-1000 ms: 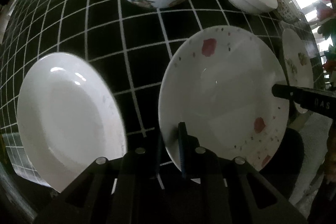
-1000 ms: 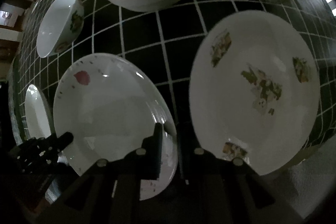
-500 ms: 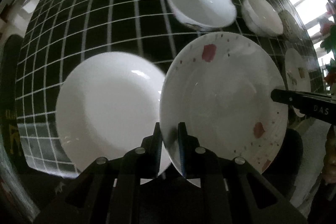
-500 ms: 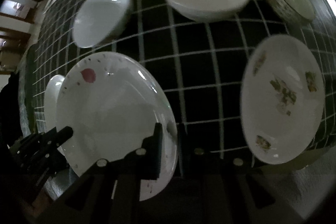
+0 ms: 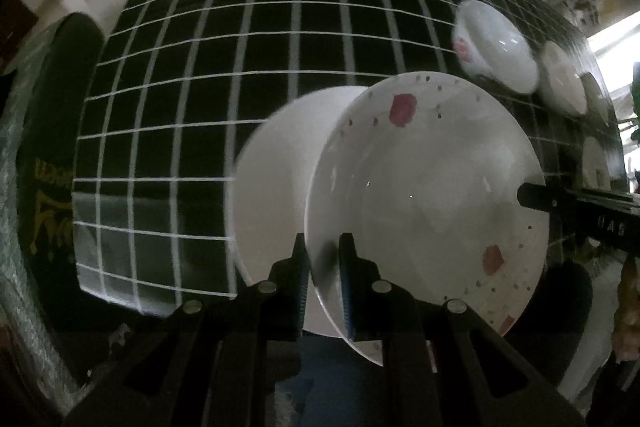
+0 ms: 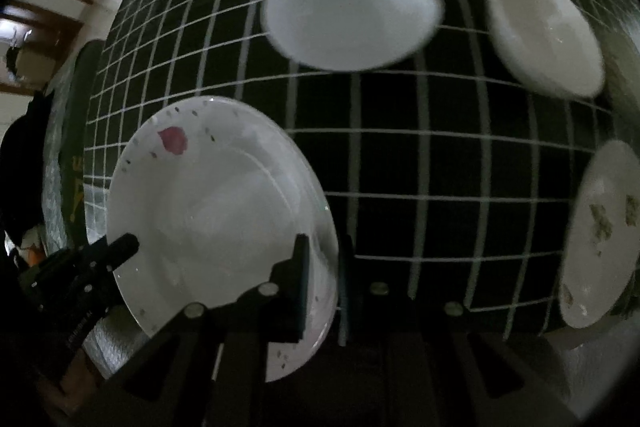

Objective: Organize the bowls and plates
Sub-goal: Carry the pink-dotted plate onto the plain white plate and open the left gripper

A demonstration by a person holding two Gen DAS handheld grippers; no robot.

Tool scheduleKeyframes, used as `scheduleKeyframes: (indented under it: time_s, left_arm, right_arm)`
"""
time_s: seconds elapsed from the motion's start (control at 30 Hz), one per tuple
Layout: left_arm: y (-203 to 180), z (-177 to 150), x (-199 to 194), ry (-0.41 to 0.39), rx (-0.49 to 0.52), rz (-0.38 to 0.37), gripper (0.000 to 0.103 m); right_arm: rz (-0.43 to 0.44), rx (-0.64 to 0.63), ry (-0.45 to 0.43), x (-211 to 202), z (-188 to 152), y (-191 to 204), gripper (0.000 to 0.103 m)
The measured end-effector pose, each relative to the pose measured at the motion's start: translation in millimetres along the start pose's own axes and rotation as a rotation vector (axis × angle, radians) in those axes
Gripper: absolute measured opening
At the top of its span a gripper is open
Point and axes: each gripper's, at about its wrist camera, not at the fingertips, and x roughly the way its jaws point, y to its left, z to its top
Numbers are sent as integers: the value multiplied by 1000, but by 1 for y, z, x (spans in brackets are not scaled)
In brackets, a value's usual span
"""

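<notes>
Left gripper (image 5: 323, 259) and right gripper (image 6: 323, 267) both clamped on red-spotted plate (image 5: 432, 195) rim, plain white plate (image 5: 272, 183) just behind it, left of left gripper

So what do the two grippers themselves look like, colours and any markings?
Both are matte black. The left gripper has angular linkage arms with round silver rivets, and its flat fingers carry blue ribbed pads. The right gripper has the same shape and rivets; its body shows faint pale lettering, too blurred to read. No cables or sleeves show.
</notes>
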Motion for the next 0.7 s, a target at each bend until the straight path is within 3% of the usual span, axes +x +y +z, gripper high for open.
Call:
scheduleKeyframes:
  time_s: [0.37, 0.7]
  left_arm:
    - [49, -5, 9, 16, -54, 21, 12]
    - [66, -8, 31, 51, -93, -51, 13]
  right_arm:
    - [-47, -78, 29, 19, 6, 44, 18]
    - [-129, -125, 17, 20, 8, 54, 18]
